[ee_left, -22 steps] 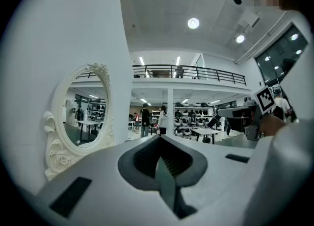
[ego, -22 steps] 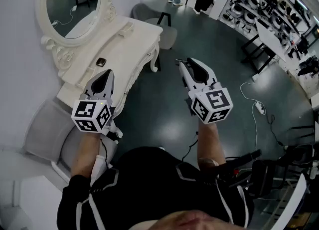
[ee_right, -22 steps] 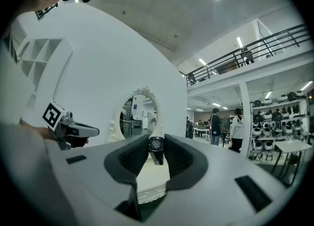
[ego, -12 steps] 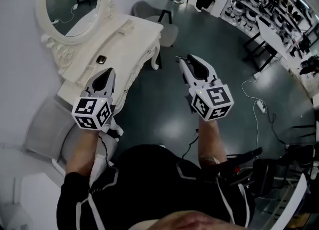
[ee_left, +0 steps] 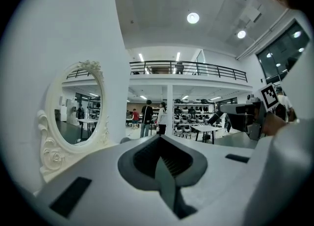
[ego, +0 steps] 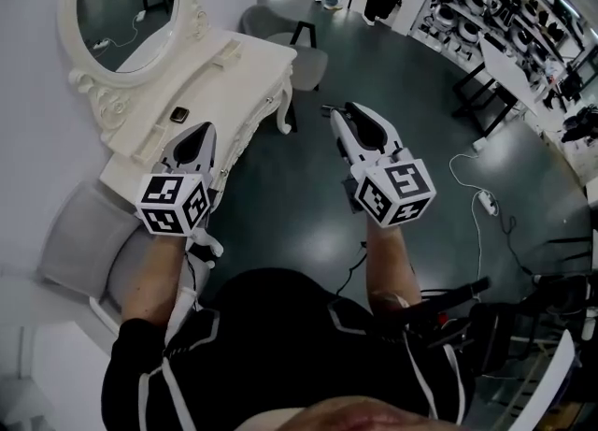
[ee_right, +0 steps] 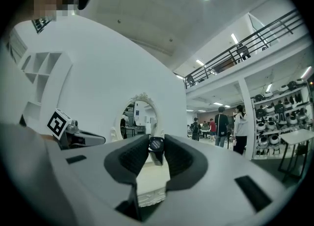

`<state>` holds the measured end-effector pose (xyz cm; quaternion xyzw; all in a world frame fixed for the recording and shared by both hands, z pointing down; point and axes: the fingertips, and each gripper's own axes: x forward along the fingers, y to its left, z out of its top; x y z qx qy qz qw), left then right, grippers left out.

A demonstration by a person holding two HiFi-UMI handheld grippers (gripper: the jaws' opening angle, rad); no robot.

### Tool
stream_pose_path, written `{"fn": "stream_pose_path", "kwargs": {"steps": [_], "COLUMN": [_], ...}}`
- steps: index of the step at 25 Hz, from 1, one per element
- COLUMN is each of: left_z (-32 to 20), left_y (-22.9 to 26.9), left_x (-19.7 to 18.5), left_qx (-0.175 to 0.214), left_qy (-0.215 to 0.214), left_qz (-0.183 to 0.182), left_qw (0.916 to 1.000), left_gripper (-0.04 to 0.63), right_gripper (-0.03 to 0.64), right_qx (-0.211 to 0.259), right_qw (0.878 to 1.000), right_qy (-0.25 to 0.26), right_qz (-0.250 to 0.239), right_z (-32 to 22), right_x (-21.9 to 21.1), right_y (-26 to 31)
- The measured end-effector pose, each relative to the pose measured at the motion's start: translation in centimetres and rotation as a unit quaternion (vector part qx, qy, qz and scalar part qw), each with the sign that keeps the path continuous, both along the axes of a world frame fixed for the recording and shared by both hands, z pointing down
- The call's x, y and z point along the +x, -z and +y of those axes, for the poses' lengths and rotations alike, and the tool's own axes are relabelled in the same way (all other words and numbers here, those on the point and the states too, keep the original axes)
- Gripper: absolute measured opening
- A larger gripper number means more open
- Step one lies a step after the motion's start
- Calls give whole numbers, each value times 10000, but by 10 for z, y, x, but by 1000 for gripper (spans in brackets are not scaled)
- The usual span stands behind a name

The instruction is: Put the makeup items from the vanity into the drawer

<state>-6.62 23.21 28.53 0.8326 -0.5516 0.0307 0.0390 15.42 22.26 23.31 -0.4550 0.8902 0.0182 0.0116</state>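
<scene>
Little's changed – right tongs (ego: 329,112) still pinch a small black item (ee_right: 156,147), left tongs (ego: 202,132) shut w/ nothing – drawer drop still pending.

Head cam: on my head, aimed steeply down at the vanity (ego: 243,83) and both my arms. Left gripper (ego: 199,132) cam: close over its jaws, level, mirror (ee_left: 78,112) at left. Right gripper (ego: 329,113) cam: farther out, facing the vanity's front. All 3 share the mirror; the 2 gripper cams share the standing people (ee_left: 153,117).
</scene>
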Motion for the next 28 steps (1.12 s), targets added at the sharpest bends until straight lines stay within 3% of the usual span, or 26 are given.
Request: {"fn": "stream_pose_path", "kwargs": {"steps": [5, 14, 28], "left_z": [-3, -24, -134], "left_y": [1, -4, 3], "left_x": [47, 98, 63], "left_qx": [117, 132, 303], "left_qy": [-222, -116, -25], "left_qz": [-62, -59, 2], "left_qw": [9997, 9998, 9995], "left_gripper": [3, 3, 3], "right_gripper": [103, 103, 103], "right_qx": [55, -59, -12], "right_qw": [10000, 9998, 9994], "right_qy": [76, 184, 275], "right_qz": [-18, 4, 206], "right_z": [-4, -26, -128], "right_x": [32, 75, 37], "right_y": [-5, -19, -9]}}
